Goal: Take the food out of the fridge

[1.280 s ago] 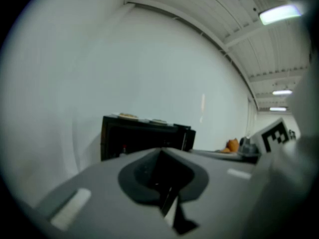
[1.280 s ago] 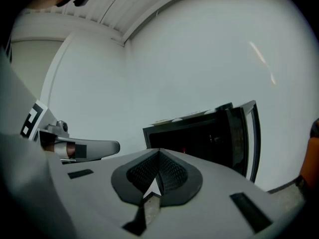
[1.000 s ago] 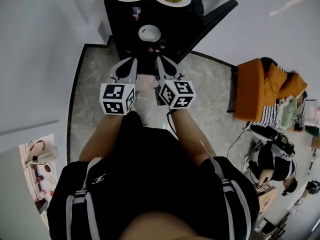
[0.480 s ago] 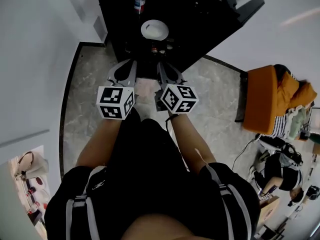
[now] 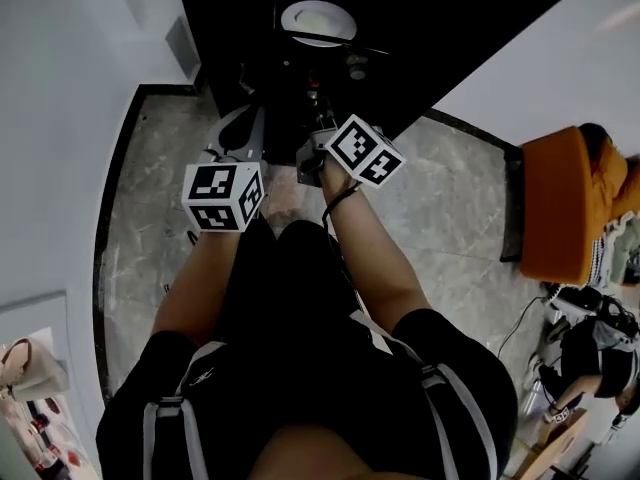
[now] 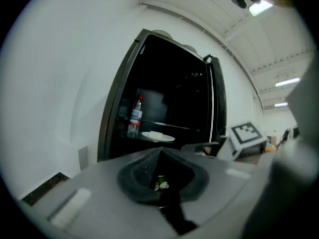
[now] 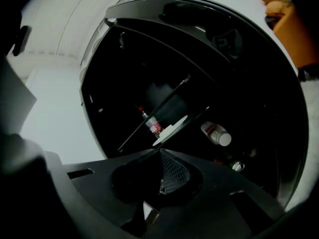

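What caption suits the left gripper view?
Shut left gripper faces the open black fridge, white plate beside a red-capped plastic bottle inside.

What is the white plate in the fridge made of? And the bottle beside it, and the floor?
The plate looks like glazed ceramic: white and smooth, though it could also be plastic. The bottle seems to be clear plastic: see-through, with a red cap and a label. The floor looks like polished stone or stone-look tile: grey with pale veins.
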The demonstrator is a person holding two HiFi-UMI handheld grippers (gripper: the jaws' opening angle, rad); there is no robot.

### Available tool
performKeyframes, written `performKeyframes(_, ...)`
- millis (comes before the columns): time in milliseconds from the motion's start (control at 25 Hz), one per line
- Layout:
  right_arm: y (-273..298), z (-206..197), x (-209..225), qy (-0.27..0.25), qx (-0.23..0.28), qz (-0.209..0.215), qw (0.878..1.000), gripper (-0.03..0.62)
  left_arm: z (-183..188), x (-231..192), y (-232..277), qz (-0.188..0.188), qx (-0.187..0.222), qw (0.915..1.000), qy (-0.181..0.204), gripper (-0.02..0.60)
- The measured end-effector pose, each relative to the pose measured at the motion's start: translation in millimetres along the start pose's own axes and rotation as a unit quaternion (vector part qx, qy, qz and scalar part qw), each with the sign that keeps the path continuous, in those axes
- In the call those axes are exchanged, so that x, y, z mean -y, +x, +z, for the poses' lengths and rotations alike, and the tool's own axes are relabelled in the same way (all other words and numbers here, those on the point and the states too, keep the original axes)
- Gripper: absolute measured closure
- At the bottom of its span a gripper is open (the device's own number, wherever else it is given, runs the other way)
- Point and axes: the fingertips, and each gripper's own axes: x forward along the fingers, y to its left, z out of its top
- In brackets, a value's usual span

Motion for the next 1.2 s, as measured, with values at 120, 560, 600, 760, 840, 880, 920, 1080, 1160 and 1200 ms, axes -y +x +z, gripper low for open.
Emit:
performKeyframes(120,22,6,9,0.101,0.046,0.011,0.994,0.54,-14,-6,-7,0.011,0.007,0.9999,0.005,0.578)
performKeyframes(560,100,18,31,0.342,0.094,-0.015,0.935,0.353,-41,-20,-47,0.034,-0.012,0.9993,-0.007,0.578)
performKeyframes(600,105,17,33,0.353,0.094,-0.021,0.931,0.353,-42,-22,-49,0.035,-0.012,0.9993,-0.008,0.578)
performKeyframes(760,112,15,38,0.367,0.092,-0.043,0.925,0.413,-44,-23,-56,0.04,-0.008,0.9991,-0.012,0.578)
performKeyframes(840,109,18,32,0.357,0.082,-0.038,0.93,0.5,-44,-22,-58,0.039,-0.008,0.9991,-0.011,0.578)
performKeyframes(880,107,19,29,0.357,0.076,-0.035,0.93,0.517,-43,-21,-58,0.038,-0.008,0.9992,-0.011,0.578)
performKeyframes(920,105,19,27,0.363,0.071,-0.032,0.929,0.519,-42,-20,-59,0.038,-0.007,0.9992,-0.01,0.578)
performKeyframes(1080,95,15,26,0.394,0.053,-0.017,0.917,0.537,-40,-12,-59,0.033,-0.003,0.9994,-0.008,0.578)
performKeyframes(1160,90,14,25,0.402,0.048,-0.011,0.914,0.536,-41,-7,-58,0.029,-0.002,0.9995,-0.009,0.578)
performKeyframes(1200,87,12,24,0.405,0.045,-0.007,0.913,0.537,-41,-5,-58,0.027,-0.001,0.9996,-0.01,0.578)
